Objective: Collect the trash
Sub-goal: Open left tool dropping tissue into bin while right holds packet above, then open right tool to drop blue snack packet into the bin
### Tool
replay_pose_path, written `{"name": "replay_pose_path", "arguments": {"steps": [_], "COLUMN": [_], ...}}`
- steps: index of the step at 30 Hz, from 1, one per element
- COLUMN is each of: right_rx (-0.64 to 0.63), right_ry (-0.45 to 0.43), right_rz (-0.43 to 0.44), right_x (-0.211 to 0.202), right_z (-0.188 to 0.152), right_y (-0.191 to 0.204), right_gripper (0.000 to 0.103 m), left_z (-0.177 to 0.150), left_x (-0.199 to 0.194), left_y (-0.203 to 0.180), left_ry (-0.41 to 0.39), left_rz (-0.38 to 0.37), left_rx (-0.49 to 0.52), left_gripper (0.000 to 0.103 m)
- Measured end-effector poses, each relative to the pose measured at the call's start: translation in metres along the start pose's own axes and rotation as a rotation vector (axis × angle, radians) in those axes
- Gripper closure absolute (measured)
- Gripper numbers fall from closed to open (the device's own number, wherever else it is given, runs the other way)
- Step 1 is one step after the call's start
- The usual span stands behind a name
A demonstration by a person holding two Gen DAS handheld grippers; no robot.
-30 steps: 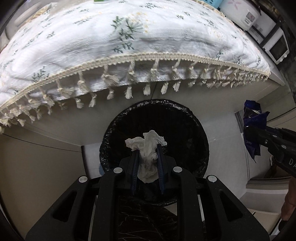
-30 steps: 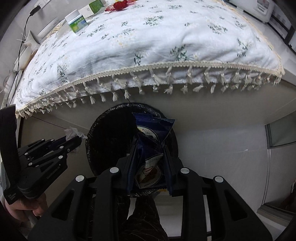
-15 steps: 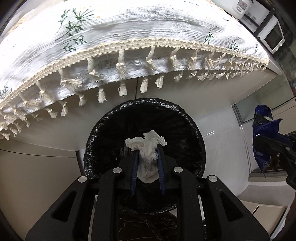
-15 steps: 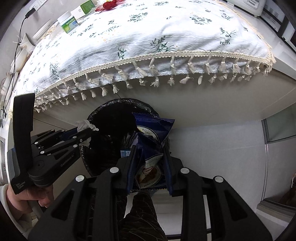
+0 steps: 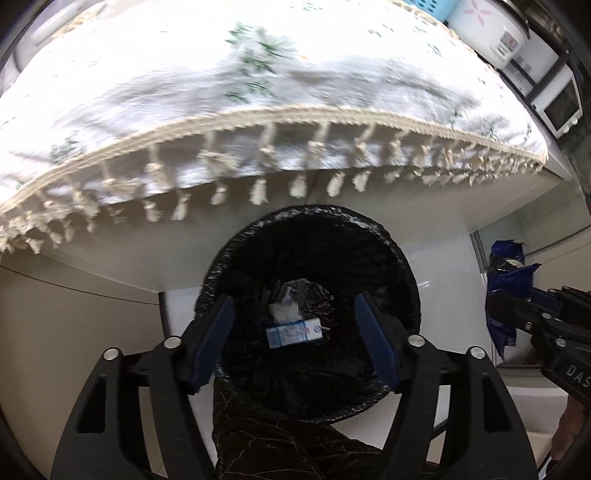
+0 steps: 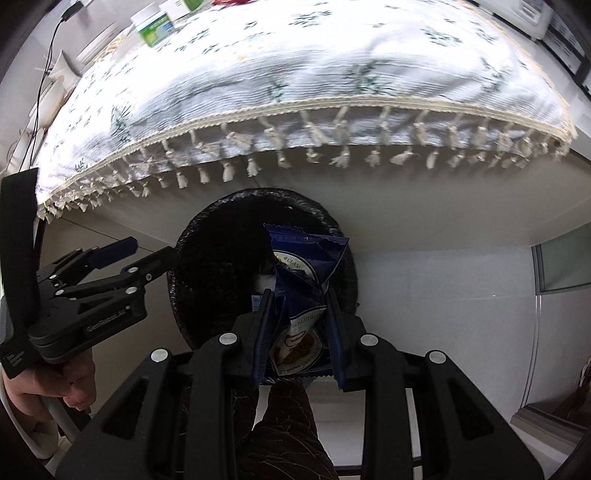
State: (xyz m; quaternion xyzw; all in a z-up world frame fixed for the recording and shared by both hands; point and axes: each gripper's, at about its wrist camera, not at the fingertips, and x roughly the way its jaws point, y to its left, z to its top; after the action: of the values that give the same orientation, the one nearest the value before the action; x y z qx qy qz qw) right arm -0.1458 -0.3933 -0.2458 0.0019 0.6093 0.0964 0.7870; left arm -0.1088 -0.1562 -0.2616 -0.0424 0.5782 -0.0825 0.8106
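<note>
A black-lined trash bin (image 5: pixel 402 280) stands on the floor under the table edge. My left gripper (image 5: pixel 295 306) is open and empty above the bin mouth. Inside the bin lie a crumpled white tissue (image 5: pixel 282 312) and a small blue-and-white carton (image 5: pixel 293 333). My right gripper (image 6: pixel 300 295) is shut on a dark blue snack wrapper (image 6: pixel 303 280), held over the bin (image 6: pixel 184 266). The wrapper also shows at the right of the left wrist view (image 5: pixel 508 284). The left gripper (image 6: pixel 146 254) shows open at the left of the right wrist view.
A table with a white floral, tasselled cloth (image 5: pixel 258 92) overhangs the bin. A rice cooker (image 5: pixel 495 29) and a small oven (image 5: pixel 561 103) stand at the far right. Green-labelled boxes (image 6: pixel 155 26) sit at the table's far side. White floor tiles (image 6: pixel 443 288) lie to the right.
My left gripper has opened and let go of the white tissue, which now lies inside the bin. The right gripper still holds the blue wrapper over the bin.
</note>
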Motion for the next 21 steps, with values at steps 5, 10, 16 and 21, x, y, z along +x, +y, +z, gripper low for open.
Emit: {"name": "replay_pose_path", "arguments": {"steps": [5,10,16,21], "right_rx": [-0.034,-0.078,-0.132,-0.152], "right_ry": [0.008,0.022,0.044,0.063], "right_rz": [0.014,0.025,0.019,0.017], "right_x": [0.012,0.027,0.043,0.055], "right_z": [0.008,0.016,0.024,0.029], "right_y": [0.016,0.037,0.066,0.08], "right_gripper": [0.077,0.077,0.077,0.075], "left_z": [0.0,-0.002,-0.005,-0.007], "left_x": [-0.013,-0.028,-0.035,-0.037], "left_y": [0.015,0.032,0.057,0.071], "left_ry": [-0.041,-0.081,-0.072,-0.065], "left_rz": [0.032,0.064,0.093,0.104], "left_rx": [-0.018,-0.037,-0.072,-0.11], "left_gripper": [0.016,0.007,0.006,0.006]}}
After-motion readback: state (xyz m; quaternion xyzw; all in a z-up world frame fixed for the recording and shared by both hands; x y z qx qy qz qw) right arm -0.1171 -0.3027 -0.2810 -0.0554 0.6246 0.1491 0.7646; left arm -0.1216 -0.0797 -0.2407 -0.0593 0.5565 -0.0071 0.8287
